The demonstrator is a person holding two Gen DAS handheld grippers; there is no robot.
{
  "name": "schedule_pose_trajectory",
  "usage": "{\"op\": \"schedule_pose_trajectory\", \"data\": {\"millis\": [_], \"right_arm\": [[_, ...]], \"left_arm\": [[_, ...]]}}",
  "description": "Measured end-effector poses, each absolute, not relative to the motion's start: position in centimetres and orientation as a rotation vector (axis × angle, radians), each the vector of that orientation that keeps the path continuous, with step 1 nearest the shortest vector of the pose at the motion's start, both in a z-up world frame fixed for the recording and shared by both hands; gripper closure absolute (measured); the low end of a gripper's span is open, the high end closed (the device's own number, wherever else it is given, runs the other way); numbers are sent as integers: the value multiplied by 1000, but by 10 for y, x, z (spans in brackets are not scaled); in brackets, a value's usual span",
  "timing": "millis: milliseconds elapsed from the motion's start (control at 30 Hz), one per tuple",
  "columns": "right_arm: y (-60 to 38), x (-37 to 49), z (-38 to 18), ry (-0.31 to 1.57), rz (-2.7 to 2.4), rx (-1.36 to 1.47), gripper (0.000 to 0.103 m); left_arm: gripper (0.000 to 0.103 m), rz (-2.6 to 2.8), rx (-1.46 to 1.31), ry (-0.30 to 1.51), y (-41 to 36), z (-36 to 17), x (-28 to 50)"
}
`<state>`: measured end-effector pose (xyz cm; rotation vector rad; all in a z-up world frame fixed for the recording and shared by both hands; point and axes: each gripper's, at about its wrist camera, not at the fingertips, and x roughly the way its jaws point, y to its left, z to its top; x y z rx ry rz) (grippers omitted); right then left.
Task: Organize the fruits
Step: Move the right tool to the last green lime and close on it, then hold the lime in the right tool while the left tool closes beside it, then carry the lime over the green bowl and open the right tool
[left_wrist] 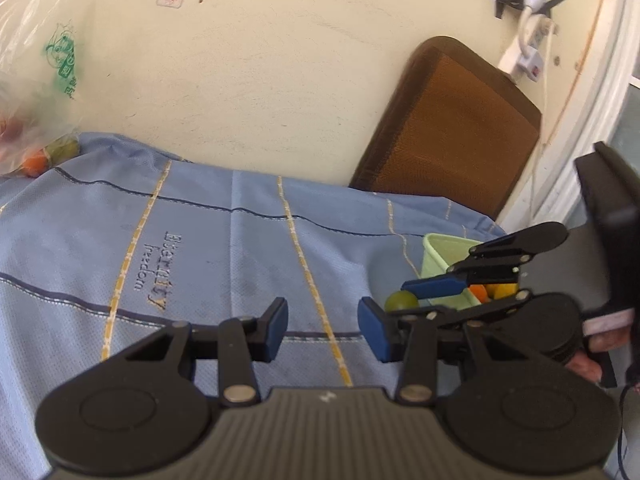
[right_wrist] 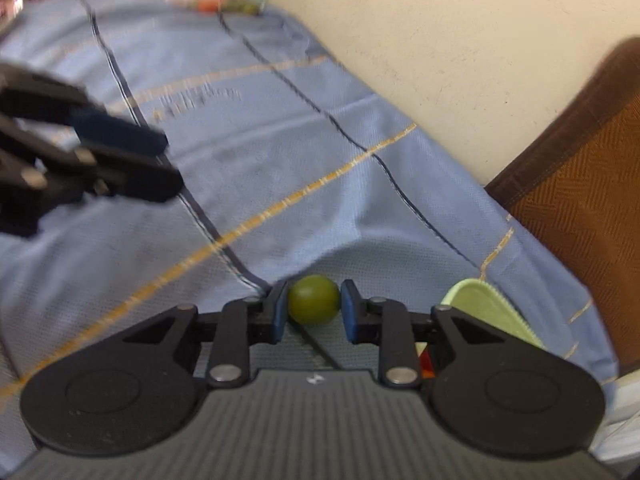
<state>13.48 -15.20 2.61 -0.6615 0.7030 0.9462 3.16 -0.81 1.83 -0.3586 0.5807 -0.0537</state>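
Green fruit (right_wrist: pixel 314 299), round, between right gripper (right_wrist: pixel 314 312) pads; left gripper (left_wrist: pixel 323 330) open.

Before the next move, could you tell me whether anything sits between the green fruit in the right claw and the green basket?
Nothing visible does. The right claw brackets the green fruit on the blue cloth, and the green basket stands just to its right; only part of that gap shows.

A light-blue woven cloth (left_wrist: pixel 240 240) carries dark-navy and yellow stripes. The small round fruit (right_wrist: pixel 314 299) is olive green, the plastic basket (left_wrist: pixel 444 256) pale green, the black tongs (right_wrist: pixel 314 312) blue-padded.
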Motion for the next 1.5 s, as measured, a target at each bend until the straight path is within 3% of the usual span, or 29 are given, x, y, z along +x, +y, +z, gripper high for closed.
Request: {"op": "schedule_pose_trajectory", "data": {"millis": [133,367,867,1200,1300,1500], "right_arm": [[-202,91,41,636,968,-413,73],[-249,22,2,575,863,-285,72],[-260,16,-12,557,842,-242,69],[-258,22,-13,547,861,-223,68],[-257,20,-13,542,864,-221,70],[-269,17,4,441,807,-188,71]], "left_arm": [[63,-110,-327,591,-22,20,15],[63,-269,-315,661,-56,12,-11],[63,-362,-225,761,-117,4,0],[63,-306,-252,784,-106,-1,11],[73,-310,-243,783,-110,-2,14],[75,-341,-203,715,-121,25,19]]}}
